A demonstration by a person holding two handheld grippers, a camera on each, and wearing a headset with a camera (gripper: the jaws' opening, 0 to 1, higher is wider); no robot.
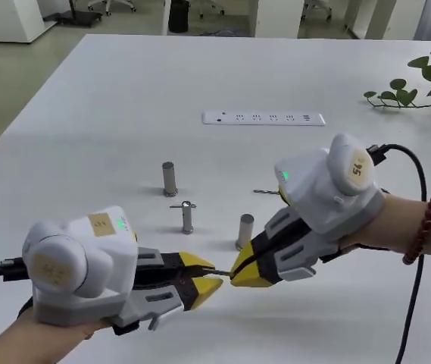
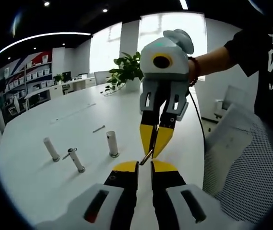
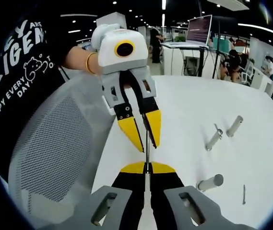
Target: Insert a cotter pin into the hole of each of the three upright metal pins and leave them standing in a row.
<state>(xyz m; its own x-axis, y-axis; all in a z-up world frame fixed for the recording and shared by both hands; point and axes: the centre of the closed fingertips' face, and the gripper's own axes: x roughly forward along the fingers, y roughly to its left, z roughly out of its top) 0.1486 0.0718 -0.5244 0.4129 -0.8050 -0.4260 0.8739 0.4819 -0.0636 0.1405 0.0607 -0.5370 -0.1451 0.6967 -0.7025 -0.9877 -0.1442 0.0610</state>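
Left gripper (image 1: 215, 274), nearest me in the head view: jaws spread. Right gripper (image 1: 235, 277) pinches a cotter pin (image 1: 223, 271) aimed between them; three metal pins (image 1: 187, 220) stand beyond, the middle already pinned.
Left gripper view: right gripper (image 2: 154, 152) clamps the cotter pin (image 2: 145, 159).
Right gripper view: cotter pin (image 3: 147, 155) reaches between the left gripper's (image 3: 147, 146) parted jaws.

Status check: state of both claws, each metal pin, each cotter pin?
left claw: open, jaws either side of the held pin's tip
right claw: shut on the held cotter pin
far metal pin: upright, no cotter pin
middle metal pin: upright, inserted cotter pin through its top
near metal pin: upright, no cotter pin
loose cotter pin: lying flat on the table
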